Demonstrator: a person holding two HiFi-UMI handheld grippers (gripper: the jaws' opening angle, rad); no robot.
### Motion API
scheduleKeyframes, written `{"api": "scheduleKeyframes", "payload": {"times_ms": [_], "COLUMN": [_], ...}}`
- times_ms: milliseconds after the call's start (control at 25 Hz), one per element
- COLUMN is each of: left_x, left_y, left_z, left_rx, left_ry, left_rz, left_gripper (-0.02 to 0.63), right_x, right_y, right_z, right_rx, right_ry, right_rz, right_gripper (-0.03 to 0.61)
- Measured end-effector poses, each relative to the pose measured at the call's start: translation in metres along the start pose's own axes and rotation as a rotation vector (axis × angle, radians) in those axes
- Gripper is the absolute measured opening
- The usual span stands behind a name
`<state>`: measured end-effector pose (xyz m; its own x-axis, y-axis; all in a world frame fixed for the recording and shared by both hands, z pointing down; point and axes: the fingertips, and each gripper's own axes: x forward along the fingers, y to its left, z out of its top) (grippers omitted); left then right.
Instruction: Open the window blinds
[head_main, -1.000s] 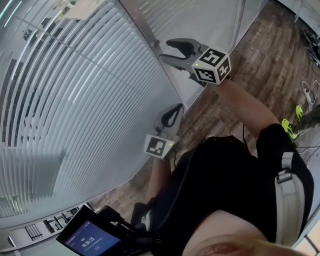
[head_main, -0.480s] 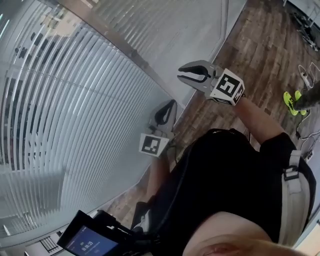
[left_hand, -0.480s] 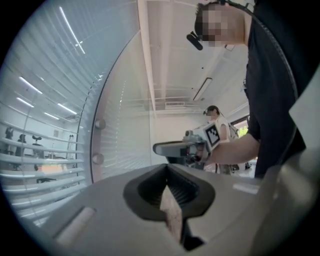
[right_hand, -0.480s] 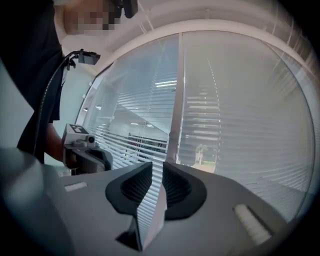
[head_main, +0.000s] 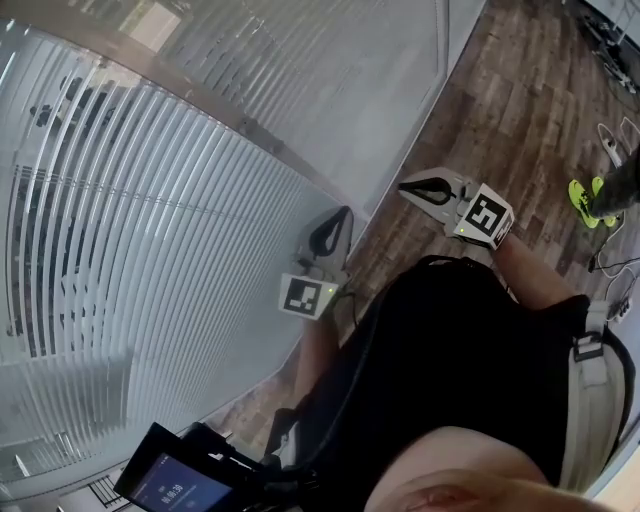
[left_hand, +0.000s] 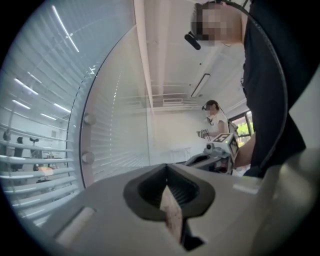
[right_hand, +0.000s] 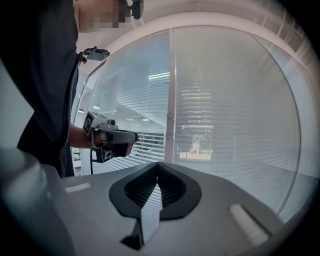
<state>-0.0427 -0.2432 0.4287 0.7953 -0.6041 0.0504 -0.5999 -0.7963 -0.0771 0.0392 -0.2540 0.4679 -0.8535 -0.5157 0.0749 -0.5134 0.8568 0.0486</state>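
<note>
The blinds (head_main: 150, 250) hang behind the glass (head_main: 400, 100) and fill the left side of the head view. Their slats lie level, one above another, with the long axis running along the glass wall. Narrow gaps between the slats let strips of a room behind show through. The left claw (head_main: 344, 212) is clenched on nothing, its tips pressed together. It points level and sits close by the foot of the glass. The right claw (head_main: 403, 186) has just been closing and is now clenched too, with nothing between its jaws. It hangs over the wooden floor (head_main: 520, 90), level, and farther from the blinds than the left one. In the right gripper view a vertical post (right_hand: 170, 100) divides two panes, with slats behind both and the left claw off to the left.
</note>
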Motion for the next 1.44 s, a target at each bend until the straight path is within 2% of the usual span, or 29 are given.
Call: {"api": "scheduleKeyframes", "payload": {"times_ms": [320,520,960,1440], "left_x": [0.006,-0.003,-0.007,-0.010], "left_y": [0.000,0.008,0.019,-0.003], "left_z": [-0.009,-0.011,-0.008,-0.005], "left_rx": [-0.015,-0.026,-0.032,-0.007], "left_ry": [0.044,0.044,0.012,0.017], "left_rz": [0.017,0.058,0.128,0.179], "left_gripper": [0.003,0.003,0.003,0.003], "right_x": [-0.013,-0.008,0.015,-0.007], "right_y": [-0.013,-0.016,-0.014,-0.001], "right_z": [-0.007,-0.015,-0.008,-0.011], "right_rx": [0.136,0.126,0.101,0.063], "right_ry": [-0.029,0.026,0.023,0.004], "right_rz": [0.006,0.025,0.127,0.184], "right_gripper": [0.006,0.006,0.006,0.006]}}
